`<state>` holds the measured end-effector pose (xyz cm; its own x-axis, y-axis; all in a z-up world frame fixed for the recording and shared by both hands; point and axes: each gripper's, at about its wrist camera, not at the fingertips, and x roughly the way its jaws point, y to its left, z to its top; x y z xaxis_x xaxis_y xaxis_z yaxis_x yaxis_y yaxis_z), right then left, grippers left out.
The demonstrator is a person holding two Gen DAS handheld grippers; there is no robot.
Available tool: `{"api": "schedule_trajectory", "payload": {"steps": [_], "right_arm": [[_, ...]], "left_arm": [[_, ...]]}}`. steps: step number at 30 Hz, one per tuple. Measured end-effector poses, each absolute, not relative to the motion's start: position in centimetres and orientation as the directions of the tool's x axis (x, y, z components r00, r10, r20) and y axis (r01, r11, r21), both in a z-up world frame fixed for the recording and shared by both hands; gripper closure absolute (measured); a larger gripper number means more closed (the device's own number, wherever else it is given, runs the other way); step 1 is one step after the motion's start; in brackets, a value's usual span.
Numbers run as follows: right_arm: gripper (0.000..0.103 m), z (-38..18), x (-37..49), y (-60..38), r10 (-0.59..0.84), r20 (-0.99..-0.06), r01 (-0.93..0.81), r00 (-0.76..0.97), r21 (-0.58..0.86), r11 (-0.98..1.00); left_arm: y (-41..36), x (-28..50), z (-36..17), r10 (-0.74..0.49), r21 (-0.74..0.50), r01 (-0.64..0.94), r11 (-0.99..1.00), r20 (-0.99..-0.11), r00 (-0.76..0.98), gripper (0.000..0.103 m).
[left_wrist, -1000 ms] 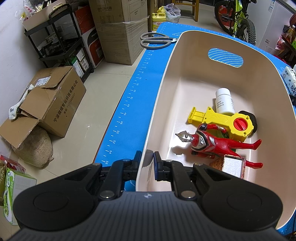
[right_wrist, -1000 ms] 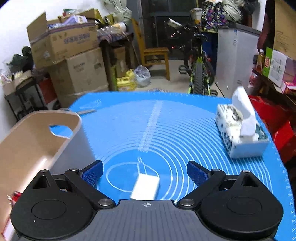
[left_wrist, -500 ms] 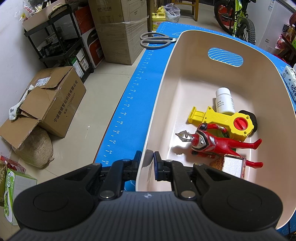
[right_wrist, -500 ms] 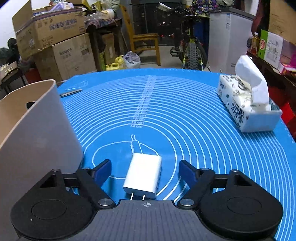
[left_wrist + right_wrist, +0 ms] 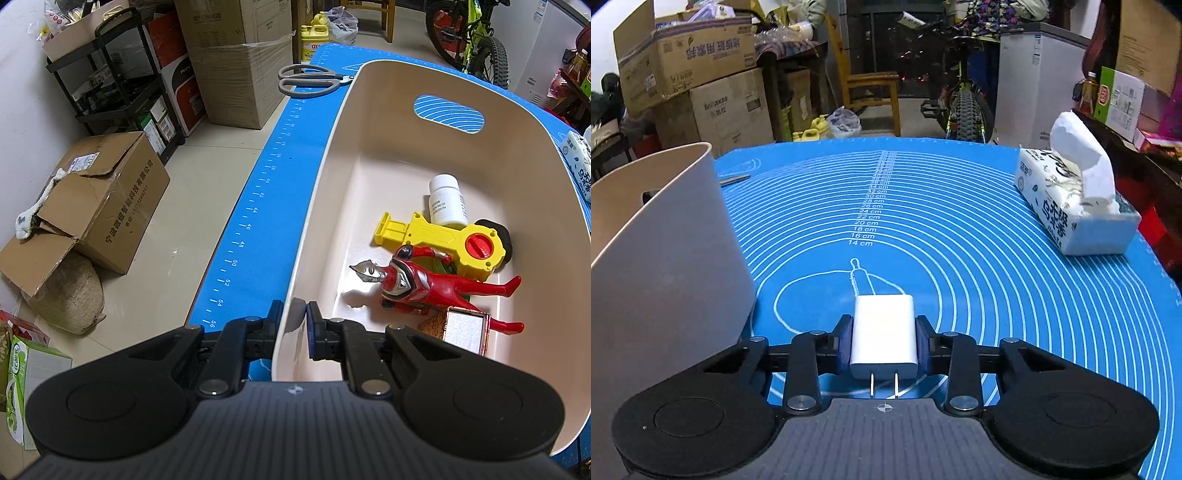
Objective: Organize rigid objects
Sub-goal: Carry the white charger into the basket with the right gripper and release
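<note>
Mat [image 5: 960,229] scale, "14 cm" upward, top blurred.

The left tool [image 5: 294,325] was matte black, with a ribbed grey plate along the near edge bearing a small white crosshair mark. Two round black discs sat at its left and right sides, and angular black link arms ran inward, each pinned by a silver screw. The right tool [image 5: 884,341] had the same build; its fingers [image 5: 845,341] carried dark blue pads with a fine texture.
</note>
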<state>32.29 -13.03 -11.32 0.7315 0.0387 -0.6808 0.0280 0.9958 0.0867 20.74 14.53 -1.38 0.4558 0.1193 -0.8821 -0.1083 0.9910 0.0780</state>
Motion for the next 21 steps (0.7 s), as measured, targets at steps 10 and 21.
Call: {"api": "schedule_trajectory", "payload": {"steps": [10, 21], "right_arm": [[0.061, -8.0, 29.4, -13.6, 0.049, -0.631, 0.001, 0.774, 0.079, 0.997], [0.061, -0.4, 26.6, -12.8, 0.093, -0.524, -0.034, 0.847, 0.12, 0.992]], "left_arm": [[14.6, 20.7, -1.3, 0.116, 0.075, -0.107, 0.991, -0.882, 0.456, 0.088], [14.8, 20.7, -1.3, 0.114, 0.067, -0.117, 0.991, -0.882, 0.457, 0.088]]}}
